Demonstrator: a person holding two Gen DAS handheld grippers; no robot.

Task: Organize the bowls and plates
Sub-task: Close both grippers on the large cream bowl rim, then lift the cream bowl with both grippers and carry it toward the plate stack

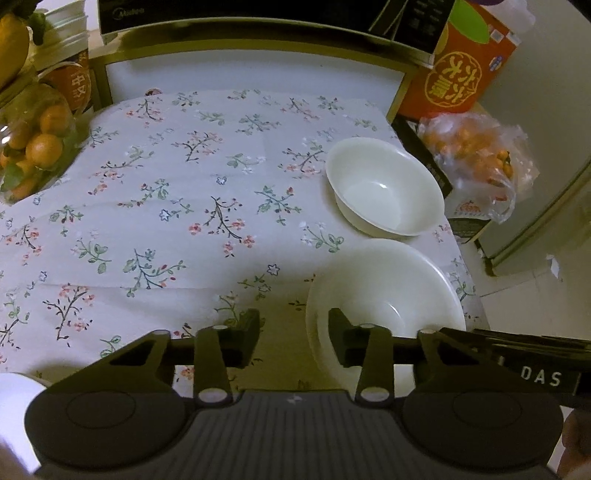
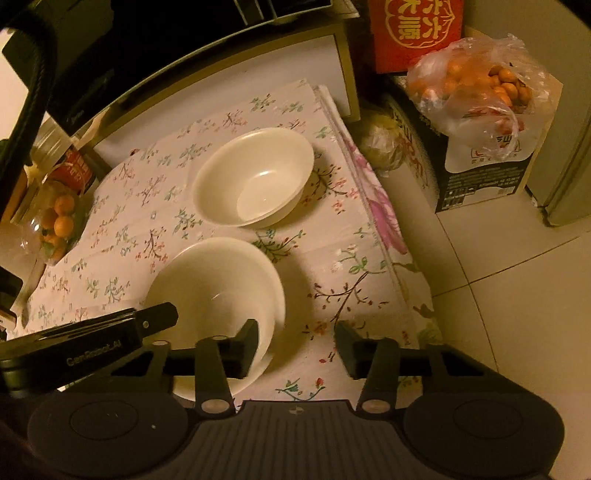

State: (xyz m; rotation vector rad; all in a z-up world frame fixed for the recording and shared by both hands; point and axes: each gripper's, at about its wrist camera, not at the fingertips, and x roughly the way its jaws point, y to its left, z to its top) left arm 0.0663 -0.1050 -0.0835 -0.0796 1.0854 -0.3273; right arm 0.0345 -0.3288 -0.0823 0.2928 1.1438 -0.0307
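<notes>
Grasp on the rim is the step in hand, as I judge it. Seen from the left wrist, the left tongs [image 1: 293, 325] stand unclenched astride the left wall of the near bowl [image 1: 384, 280]; one finger is down inside the bowl, the other outside over the cloth, and neither pad visibly presses. To do it well, sink until the rim sits deep between the pads, clench squarely, and lift in step with the other hand so the bowl stays level; the far bowl [image 1: 384, 186] sits just beyond, apart from it, a likely place to nest it. The desk [image 1: 166, 206] wears a floral cloth, flat but creased; a microwave [image 1: 229, 14] stands on the shelf behind and loose oranges [image 1: 44, 140] crowd the left corner.

From the right wrist, the right tongs [image 2: 295, 332] are likewise released over the bowl's right wall, one finger inside, one outside; glazed ware is slippery, so a shallow pinch may skid. A bag of tangerines [image 2: 476, 88] on a box, a red carton [image 2: 417, 33] and the tiled floor [image 2: 517, 295] lie beside the desk's right edge.
</notes>
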